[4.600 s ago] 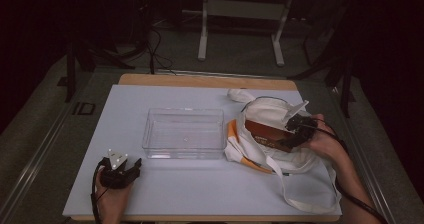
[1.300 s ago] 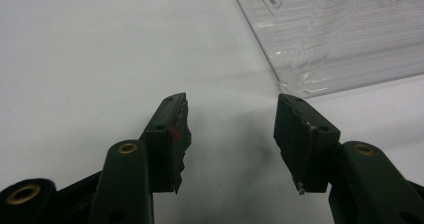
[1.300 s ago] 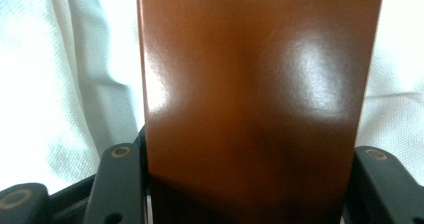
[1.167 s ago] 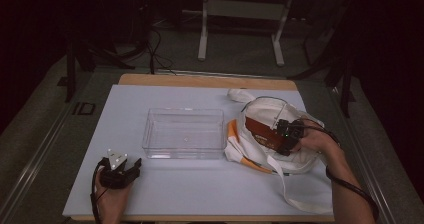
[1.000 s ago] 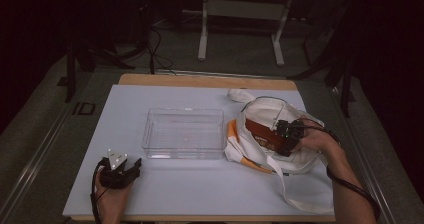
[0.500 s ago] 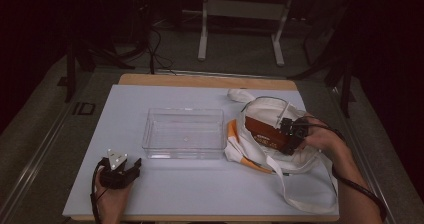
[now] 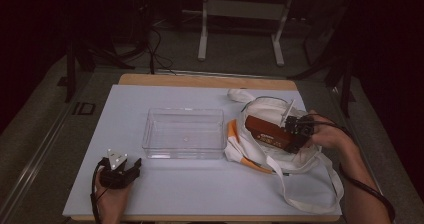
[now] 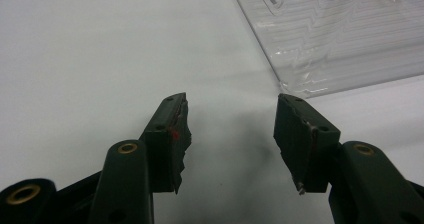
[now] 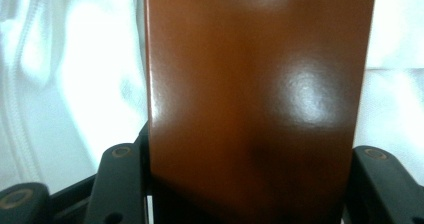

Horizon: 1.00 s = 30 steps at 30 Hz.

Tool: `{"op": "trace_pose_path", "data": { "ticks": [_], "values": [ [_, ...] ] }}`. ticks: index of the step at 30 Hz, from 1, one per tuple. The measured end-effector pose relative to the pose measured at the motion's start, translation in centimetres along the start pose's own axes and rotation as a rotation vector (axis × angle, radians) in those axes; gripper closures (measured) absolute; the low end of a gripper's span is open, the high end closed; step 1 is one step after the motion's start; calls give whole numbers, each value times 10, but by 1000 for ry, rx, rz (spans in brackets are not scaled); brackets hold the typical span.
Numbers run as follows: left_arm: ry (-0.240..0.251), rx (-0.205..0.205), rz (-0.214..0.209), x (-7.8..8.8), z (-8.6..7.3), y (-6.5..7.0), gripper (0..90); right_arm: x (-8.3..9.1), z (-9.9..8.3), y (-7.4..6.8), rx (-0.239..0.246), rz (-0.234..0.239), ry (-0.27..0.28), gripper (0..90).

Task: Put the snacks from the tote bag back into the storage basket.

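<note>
While the white mat covered nearly the whole table, only a wooden strip showed bare at the far edge. Broad open room lay on the mat's near side and left, around the left gripper, whose jaws stood spread with nothing between them, close to the near corner of the clear plastic bin. The bin sat mid-table, empty as far as could be seen. Just right of it lay the white bag with orange trim, its strap looping toward the table's near right edge — little free space there. The brown box rested at the bag's mouth, its right end pinched by the right gripper, jaws clamped on either side. In the right gripper view the box hid the pads; its label was too small to read.
</note>
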State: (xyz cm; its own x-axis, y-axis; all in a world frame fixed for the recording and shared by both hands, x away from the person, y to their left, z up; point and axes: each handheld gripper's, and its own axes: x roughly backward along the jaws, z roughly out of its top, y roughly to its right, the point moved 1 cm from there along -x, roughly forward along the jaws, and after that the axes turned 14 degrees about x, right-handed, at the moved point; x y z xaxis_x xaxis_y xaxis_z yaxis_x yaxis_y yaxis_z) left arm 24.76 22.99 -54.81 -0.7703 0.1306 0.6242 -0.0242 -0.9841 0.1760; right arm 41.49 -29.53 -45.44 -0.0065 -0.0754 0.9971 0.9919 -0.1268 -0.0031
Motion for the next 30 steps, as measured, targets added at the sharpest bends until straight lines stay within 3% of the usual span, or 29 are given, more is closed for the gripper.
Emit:
{"op": "trace_pose_path", "data": {
  "ticks": [16,30],
  "values": [
    [-4,0,-1,0,0,0,479,23,-4,-4,17,-5,42,433],
    [-2,2,-1,0,0,0,479,39,-5,-6,35,-13,30,433]
  ]
}}
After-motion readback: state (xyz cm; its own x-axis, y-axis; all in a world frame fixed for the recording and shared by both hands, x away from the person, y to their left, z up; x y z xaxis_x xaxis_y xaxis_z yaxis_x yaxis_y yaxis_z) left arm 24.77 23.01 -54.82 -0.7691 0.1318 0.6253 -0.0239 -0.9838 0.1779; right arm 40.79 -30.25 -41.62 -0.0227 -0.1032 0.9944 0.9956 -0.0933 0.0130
